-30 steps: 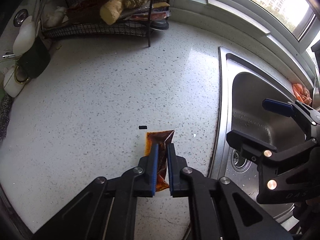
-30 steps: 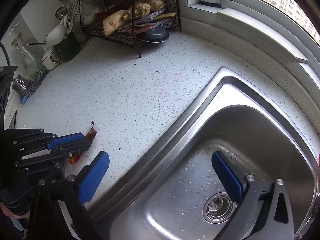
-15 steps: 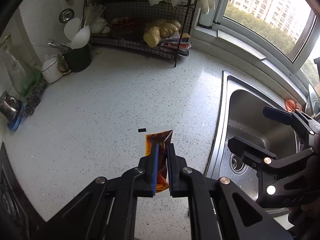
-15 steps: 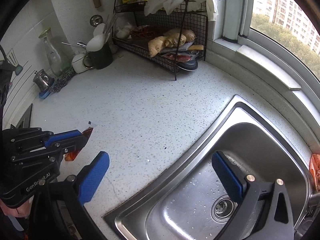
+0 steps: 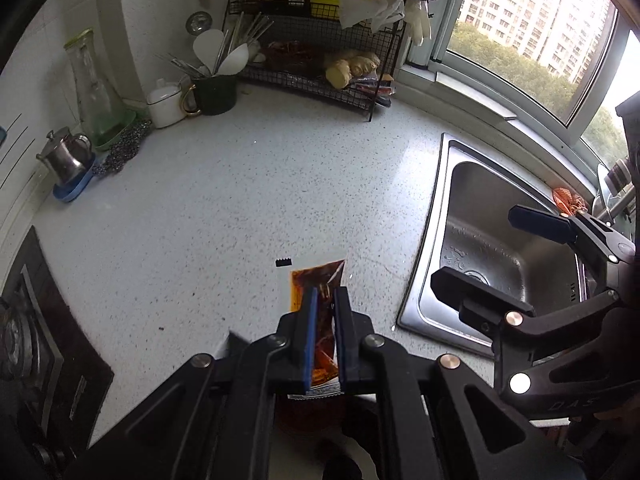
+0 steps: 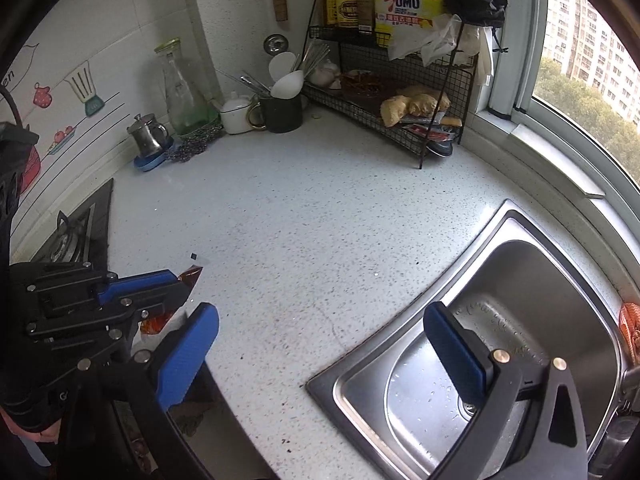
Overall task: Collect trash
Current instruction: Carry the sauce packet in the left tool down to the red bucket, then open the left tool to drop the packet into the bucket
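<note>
Item in hand: sauce sachet (image 5: 320,312), pinched between the near-closed jaws of my left gripper (image 5: 325,332) and carried above the countertop (image 5: 280,200), my right gripper (image 6: 320,364) gaping empty beside the sink (image 6: 520,264); next, I judge, a bin, none in view

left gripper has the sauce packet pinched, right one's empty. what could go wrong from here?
1. The sauce packet looks torn open at its top and oily inside; pinched in the left gripper, it may drip onto the counter.
2. Only a narrow strip of film sits between the pads, so a quick swing might let it slip out.
3. The open right gripper hangs close beside the left one; they could knock together.
</note>
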The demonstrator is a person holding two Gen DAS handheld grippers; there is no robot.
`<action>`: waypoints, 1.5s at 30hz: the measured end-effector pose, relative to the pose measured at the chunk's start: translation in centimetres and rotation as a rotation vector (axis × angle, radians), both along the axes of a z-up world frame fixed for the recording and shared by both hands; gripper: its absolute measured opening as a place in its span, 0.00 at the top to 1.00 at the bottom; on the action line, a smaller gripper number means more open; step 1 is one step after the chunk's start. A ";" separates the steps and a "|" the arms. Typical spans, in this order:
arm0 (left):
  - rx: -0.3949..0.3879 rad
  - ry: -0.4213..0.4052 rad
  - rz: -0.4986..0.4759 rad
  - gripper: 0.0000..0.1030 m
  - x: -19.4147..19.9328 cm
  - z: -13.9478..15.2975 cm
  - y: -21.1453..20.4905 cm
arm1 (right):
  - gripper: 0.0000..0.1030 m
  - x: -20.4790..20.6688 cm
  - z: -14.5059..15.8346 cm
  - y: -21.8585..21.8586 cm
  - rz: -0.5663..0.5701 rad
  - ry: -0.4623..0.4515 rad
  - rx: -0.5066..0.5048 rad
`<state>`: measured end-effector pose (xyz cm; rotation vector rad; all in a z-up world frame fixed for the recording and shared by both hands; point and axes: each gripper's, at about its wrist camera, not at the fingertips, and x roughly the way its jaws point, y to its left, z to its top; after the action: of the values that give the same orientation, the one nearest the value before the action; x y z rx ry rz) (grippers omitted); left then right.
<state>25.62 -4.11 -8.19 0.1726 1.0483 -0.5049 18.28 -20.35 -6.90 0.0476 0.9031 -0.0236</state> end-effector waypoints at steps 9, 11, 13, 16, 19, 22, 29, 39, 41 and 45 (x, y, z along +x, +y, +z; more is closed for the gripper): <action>0.007 0.024 0.039 0.93 -5.5 -1.0 5.5 | 0.00 -4.2 -0.8 5.1 0.011 0.011 -0.007; 0.015 0.032 0.040 0.93 -6.9 -1.4 6.5 | 0.00 -5.1 -1.5 6.1 0.002 0.018 0.000; 0.018 0.047 0.044 0.93 -8.3 -2.0 7.7 | 0.01 -6.0 -2.5 7.1 0.001 0.039 0.016; 0.028 0.080 0.053 0.93 -10.1 -3.3 9.1 | 0.01 -7.3 -3.7 8.5 0.005 0.068 0.018; 0.034 0.116 0.063 0.93 -11.7 -4.8 10.2 | 0.01 -8.5 -5.0 9.6 0.017 0.108 0.022; 0.037 0.151 0.079 0.93 -12.9 -6.3 11.0 | 0.00 -9.4 -6.3 10.4 0.030 0.145 0.017; 0.042 0.238 0.109 0.93 -14.8 -11.1 11.9 | 0.00 -10.4 -10.3 10.6 0.030 0.199 0.017; 0.045 0.329 0.139 0.93 -13.9 -21.5 11.9 | 0.00 -9.4 -19.3 9.4 0.045 0.304 0.037; 0.048 0.344 0.134 0.93 -13.7 -24.1 11.9 | 0.01 -9.0 -21.7 9.1 0.038 0.326 0.042; 0.060 0.373 0.131 0.93 -13.2 -29.4 11.7 | 0.01 -8.1 -26.4 8.3 0.014 0.358 0.053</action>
<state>12.39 7.54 -37.61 0.0618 1.4302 -0.3943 10.14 -12.03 -33.34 0.0881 1.2615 0.0050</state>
